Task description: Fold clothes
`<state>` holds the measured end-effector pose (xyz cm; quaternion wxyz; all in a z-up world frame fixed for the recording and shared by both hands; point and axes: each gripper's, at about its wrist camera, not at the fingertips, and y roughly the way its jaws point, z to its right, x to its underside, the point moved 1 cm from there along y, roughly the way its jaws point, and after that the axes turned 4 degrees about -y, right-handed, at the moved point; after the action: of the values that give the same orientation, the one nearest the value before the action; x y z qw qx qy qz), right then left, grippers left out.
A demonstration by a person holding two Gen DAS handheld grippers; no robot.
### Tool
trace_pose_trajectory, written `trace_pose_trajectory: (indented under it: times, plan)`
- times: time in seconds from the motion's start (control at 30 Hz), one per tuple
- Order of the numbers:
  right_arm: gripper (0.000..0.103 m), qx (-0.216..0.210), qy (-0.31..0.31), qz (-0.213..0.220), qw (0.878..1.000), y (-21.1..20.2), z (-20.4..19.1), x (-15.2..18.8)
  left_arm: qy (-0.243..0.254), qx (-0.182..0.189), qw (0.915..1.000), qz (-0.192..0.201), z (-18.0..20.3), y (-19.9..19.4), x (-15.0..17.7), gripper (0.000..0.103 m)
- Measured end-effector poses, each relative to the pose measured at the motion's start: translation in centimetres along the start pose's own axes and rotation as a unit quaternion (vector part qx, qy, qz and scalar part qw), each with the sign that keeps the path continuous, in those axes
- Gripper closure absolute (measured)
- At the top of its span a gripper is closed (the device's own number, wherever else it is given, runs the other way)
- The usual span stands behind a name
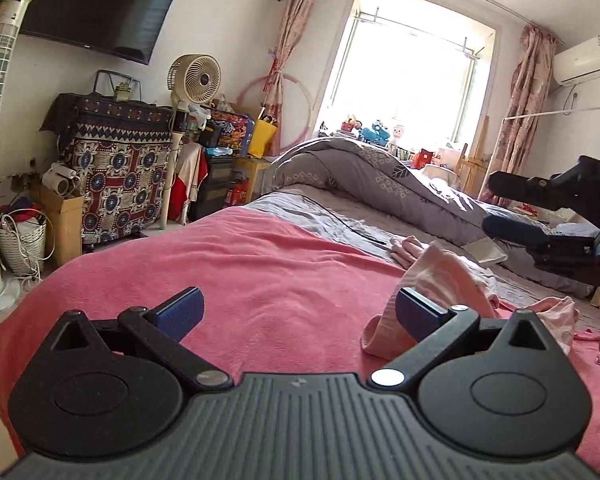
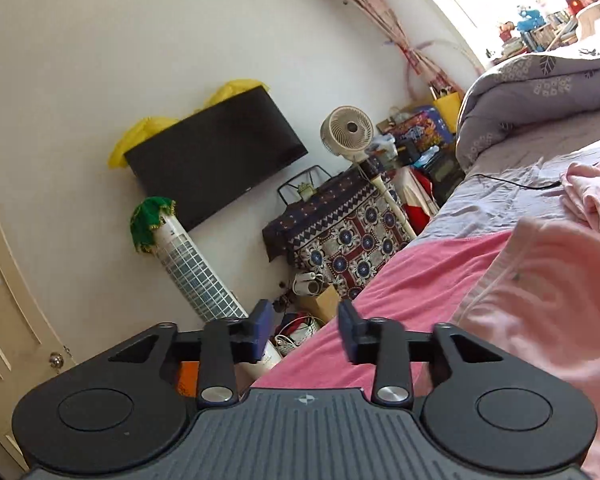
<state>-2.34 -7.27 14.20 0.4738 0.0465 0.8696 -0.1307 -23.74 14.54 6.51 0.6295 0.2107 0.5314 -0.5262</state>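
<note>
Left gripper point(image 1: 298, 312) jaws released, right gripper point(image 2: 304, 330) jaws released, no legible writing

Daylight from the blown-out window point(image 1: 404, 76); sharp frames, fisheye-bent edges.

2 wrist views low over the pink blanket point(image 1: 228, 264), both facing the TV point(image 2: 216, 152) wall.

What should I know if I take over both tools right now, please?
Left tool: open, empty, above the pink blanket.
Right tool: open, empty, at the bed's edge.
Pale pink garment: bunched on the blanket, right of the left tool. More pink clothes lie behind it on the grey sheet.
Done: nothing looks folded.
Left: spread the garment flat, fold it, then the others.
</note>
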Motion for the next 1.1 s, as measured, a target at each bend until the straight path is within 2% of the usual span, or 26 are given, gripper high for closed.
trace_pose_trajectory:
  times: [0.03, 0.13, 0.23, 0.3, 0.37, 0.43, 0.5, 0.57, 0.67, 0.7, 0.73, 0.77, 0.8, 0.83, 0.87, 0.9, 0.93, 1.03, 1.1]
  plan:
    - [0.03, 0.021, -0.008, 0.006, 1.0, -0.7, 0.2, 0.4, 0.0, 0.002, 1.0, -0.004, -0.3, 0.0, 0.3, 0.001]
    - [0.028, 0.145, -0.054, 0.021, 0.988, -4.9, 2.4, 2.3, 0.012, 0.009, 0.9996, -0.024, 0.1, 1.0, 1.4, 0.001]
    - [0.025, 0.273, -0.075, 0.017, 0.959, -9.8, 5.7, 4.2, 0.03, 0.04, 0.9975, -0.049, 2.2, 3.2, 2.2, 0.001]
    - [0.017, 0.341, -0.045, 0.028, 0.939, -13.8, 8.7, 4.9, 0.038, 0.065, 0.9954, -0.059, 4.1, 4.9, 2.4, 0.001]
    - [0.015, 0.388, 0.014, 0.054, 0.92, -17.8, 12.1, 5.2, 0.046, 0.069, 0.994, -0.071, 6.2, 7.0, 2.7, 0.001]
    - [0.009, 0.406, 0.088, 0.086, 0.906, -20.8, 15.9, 5.3, 0.058, 0.054, 0.9929, -0.088, 8.2, 9.4, 3.3, 0.0]
    - [0.009, 0.404, 0.152, 0.117, 0.895, -22.7, 20.0, 5.3, 0.082, 0.039, 0.9894, -0.114, 10.0, 11.6, 4.2, 0.0]
    - [0.005, 0.385, 0.208, 0.136, 0.889, -22.9, 23.8, 4.5, 0.12, 0.022, 0.9831, -0.136, 11.5, 13.6, 5.7, 0.0]
    - [0.002, 0.347, 0.283, 0.166, 0.879, -21.8, 28.7, 3.4, 0.178, -0.006, 0.9735, -0.143, 12.9, 14.8, 8.2, 0.0]
    - [0.013, 0.333, 0.306, 0.168, 0.876, -20.8, 30.3, 3.1, 0.177, -0.005, 0.9735, -0.145, 12.8, 14.9, 8.2, 0.0]
    - [0.064, 0.32, 0.33, 0.17, 0.872, -19.9, 31.8, 2.8, 0.175, -0.004, 0.9736, -0.146, 12.8, 14.9, 8.2, 0.0]
    - [0.097, 0.325, 0.355, 0.153, 0.863, -18.9, 33.0, 2.4, 0.17, -0.001, 0.9742, -0.148, 12.7, 15.0, 8.2, 0.0]
    - [0.096, 0.333, 0.364, 0.148, 0.857, -18.4, 33.3, 1.7, 0.16, 0.005, 0.9757, -0.15, 12.4, 15.0, 8.0, 0.0]
    - [0.096, 0.333, 0.343, 0.161, 0.864, -18.4, 32.5, 0.8, 0.155, 0.007, 0.9763, -0.151, 12.2, 15.0, 7.9, 0.0]
    - [0.096, 0.334, 0.296, 0.175, 0.877, -18.6, 31.0, -0.4, 0.159, 0.005, 0.976, -0.148, 12.3, 15.0, 8.0, 0.0]
    - [0.096, 0.355, 0.217, 0.184, 0.89, -19.0, 28.4, -1.8, 0.164, 0.003, 0.9756, -0.146, 12.5, 14.9, 8.1, 0.0]
    - [0.096, 0.39, 0.125, 0.191, 0.892, -19.6, 24.8, -3.2, 0.168, 0.001, 0.9753, -0.144, 12.5, 14.9, 8.1, 0.0]
    - [0.096, 0.39, -0.023, 0.225, 0.893, -22.7, 16.6, -4.2, 0.162, 0.004, 0.9763, -0.143, 12.3, 14.8, 7.8, 0.0]
    - [0.095, 0.388, -0.067, 0.217, 0.893, -24.7, 13.4, -3.9, 0.162, 0.004, 0.9767, -0.141, 12.3, 14.7, 7.8, 0.0]
